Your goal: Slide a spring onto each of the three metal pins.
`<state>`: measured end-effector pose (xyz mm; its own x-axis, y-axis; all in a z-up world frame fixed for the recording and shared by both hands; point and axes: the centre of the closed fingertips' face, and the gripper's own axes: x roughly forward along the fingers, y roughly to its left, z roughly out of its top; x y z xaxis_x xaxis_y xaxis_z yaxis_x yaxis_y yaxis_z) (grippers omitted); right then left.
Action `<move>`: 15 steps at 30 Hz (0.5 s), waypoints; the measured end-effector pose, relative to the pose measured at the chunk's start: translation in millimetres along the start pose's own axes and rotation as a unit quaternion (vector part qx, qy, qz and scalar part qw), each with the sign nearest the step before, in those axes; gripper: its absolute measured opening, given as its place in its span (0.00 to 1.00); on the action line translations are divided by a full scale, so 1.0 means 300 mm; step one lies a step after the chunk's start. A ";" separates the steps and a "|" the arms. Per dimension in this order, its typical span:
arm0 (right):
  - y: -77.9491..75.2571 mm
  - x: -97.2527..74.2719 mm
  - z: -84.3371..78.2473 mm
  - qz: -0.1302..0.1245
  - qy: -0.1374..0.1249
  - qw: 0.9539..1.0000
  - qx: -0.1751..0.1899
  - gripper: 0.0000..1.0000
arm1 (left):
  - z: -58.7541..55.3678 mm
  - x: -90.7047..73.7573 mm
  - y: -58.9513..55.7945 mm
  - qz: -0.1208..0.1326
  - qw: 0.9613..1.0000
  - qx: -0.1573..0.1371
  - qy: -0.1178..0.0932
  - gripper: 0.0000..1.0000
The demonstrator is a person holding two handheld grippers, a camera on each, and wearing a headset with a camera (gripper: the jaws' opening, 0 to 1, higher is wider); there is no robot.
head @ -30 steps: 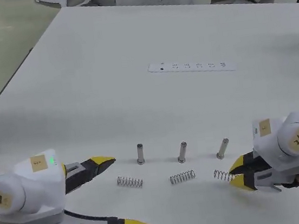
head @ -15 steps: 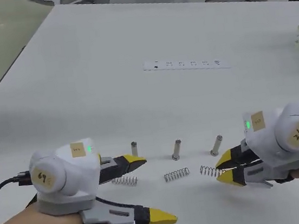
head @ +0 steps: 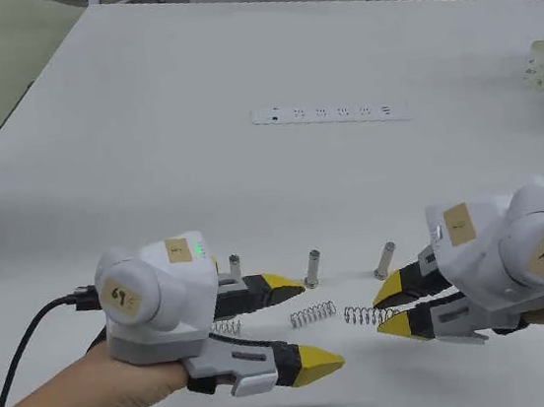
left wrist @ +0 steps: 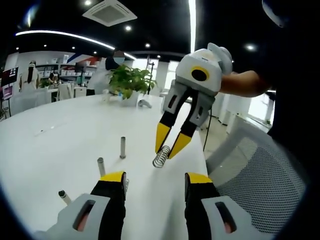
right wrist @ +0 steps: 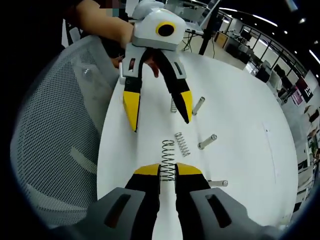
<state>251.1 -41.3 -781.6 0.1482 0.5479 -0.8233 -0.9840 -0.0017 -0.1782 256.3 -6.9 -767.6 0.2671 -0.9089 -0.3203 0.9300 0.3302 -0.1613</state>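
Right gripper view: right tongs (right wrist: 167, 171) pinched one spring (right wrist: 168, 150) at 6 o'clock; left tongs (left wrist: 156, 177) gaped empty; gripped by its end, that spring might buckle off the pin (head: 385, 259)

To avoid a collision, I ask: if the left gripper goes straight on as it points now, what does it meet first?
Probably the spring held by the right gripper, straight ahead of the open left gripper; depth is unclear.

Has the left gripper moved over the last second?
Yes. The left gripper has shifted rightward: its upper finger, earlier short of the leftmost upright metal pin, now reaches past it, almost to the middle metal pin.
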 end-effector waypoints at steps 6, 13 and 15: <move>0.011 -0.003 0.015 0.004 0.001 1.000 -0.011 0.08 | 0.011 0.027 -0.013 -0.013 1.000 0.009 -0.002 0.30; 0.014 -0.010 0.029 0.006 0.003 1.000 -0.021 0.08 | 0.017 0.052 -0.030 -0.024 1.000 0.018 0.001 0.25; 0.016 -0.011 0.030 0.007 0.004 1.000 -0.023 0.08 | 0.020 0.053 -0.033 -0.026 0.999 0.018 0.000 0.24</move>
<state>245.1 -35.6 -774.9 0.1355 0.5413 -0.8298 -0.9803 -0.0486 -0.1917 252.9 -26.2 -765.6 0.2173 -0.9245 -0.3131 0.9513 0.2724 -0.1441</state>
